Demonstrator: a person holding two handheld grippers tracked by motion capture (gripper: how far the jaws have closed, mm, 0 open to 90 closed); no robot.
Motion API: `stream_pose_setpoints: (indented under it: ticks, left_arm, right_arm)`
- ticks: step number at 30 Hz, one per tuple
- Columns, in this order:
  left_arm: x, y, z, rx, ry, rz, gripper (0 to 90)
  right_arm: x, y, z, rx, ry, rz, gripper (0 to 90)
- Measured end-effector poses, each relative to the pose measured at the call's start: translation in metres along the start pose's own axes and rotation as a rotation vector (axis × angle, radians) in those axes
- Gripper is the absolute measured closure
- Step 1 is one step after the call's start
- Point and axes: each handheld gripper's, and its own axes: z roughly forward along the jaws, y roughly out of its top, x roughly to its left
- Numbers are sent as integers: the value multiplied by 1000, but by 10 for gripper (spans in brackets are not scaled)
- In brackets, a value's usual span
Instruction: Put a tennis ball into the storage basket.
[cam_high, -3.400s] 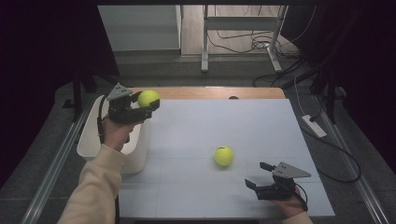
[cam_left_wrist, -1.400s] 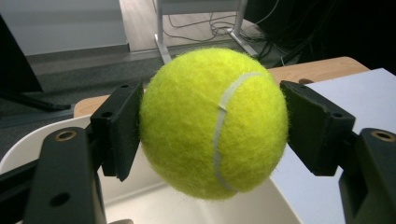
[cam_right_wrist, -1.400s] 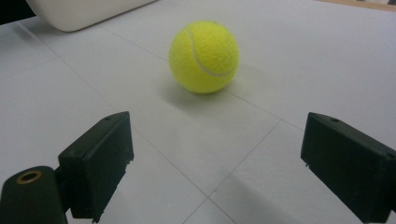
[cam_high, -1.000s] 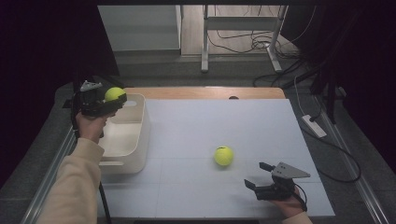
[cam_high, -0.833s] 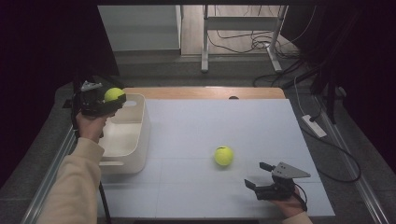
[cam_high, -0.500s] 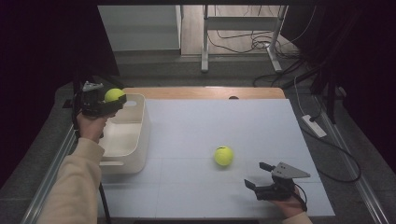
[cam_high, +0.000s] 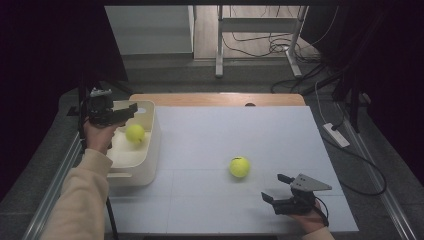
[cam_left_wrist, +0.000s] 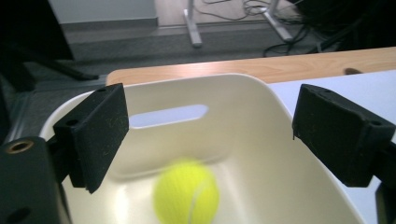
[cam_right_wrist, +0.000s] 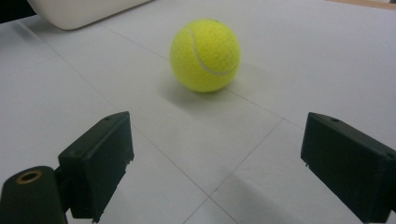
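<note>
Left tool (cam_high: 131, 108) just released over white bin (cam_high: 150, 145); tennis ball (cam_high: 135, 133) blurred inside, untouched. Right tool (cam_high: 274, 188) released on counter (cam_high: 210, 135).

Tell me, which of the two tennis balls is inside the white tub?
The ball under the left gripper. The other ball lies on the table.

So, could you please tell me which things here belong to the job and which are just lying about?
Part of the job:
- tennis ball in the bin
- cream bin
- tennis ball on the table
- left gripper, jaws just opened
- right gripper, jaws open

Lying about:
- white power strip
- floor cables
</note>
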Motion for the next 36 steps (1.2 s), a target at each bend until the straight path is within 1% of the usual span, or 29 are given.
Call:
stream_pose_setpoints:
  ticks: [2,3,7,8,10,14,17,18,20,22,26,28,36]
  left_arm:
    - [-4,0,-3,-14,-26,10,113]
    - [-5,-1,-4,-17,-36,19,113]
    - [-16,-5,-8,-23,-99,47,114]
    - [-16,-5,-8,-23,-99,47,116]
    - [-20,-7,-10,-31,-124,54,119]
    - [-27,-11,-15,-52,-158,70,126]
    - [-30,-13,-18,-65,-185,72,129]
    - [-30,-13,-18,-65,-185,72,130]
    - [-31,-16,-20,-73,-214,65,131]
    - [-32,-17,-21,-80,-234,68,134]
    - [-35,-21,-23,-86,-266,67,137]
    - [-35,-22,-24,-86,-271,69,137]
    - [-43,-26,-27,-106,-329,95,137]
  right_arm:
    - [0,0,0,-3,2,1,96]
    - [0,0,0,-3,3,2,96]
    - [0,1,0,-7,6,2,96]
    - [0,1,0,-7,6,3,96]
    - [0,1,1,-7,7,2,95]
    - [-1,2,1,-14,14,13,96]
    - [-1,2,2,-15,16,13,96]
    - [-1,2,2,-15,16,13,96]
    - [-2,2,2,-16,16,15,96]
    - [-2,2,2,-18,15,19,96]
    - [-2,2,1,-20,14,22,96]
    - [-2,2,1,-20,13,24,97]
    - [-3,2,2,-16,4,30,96]
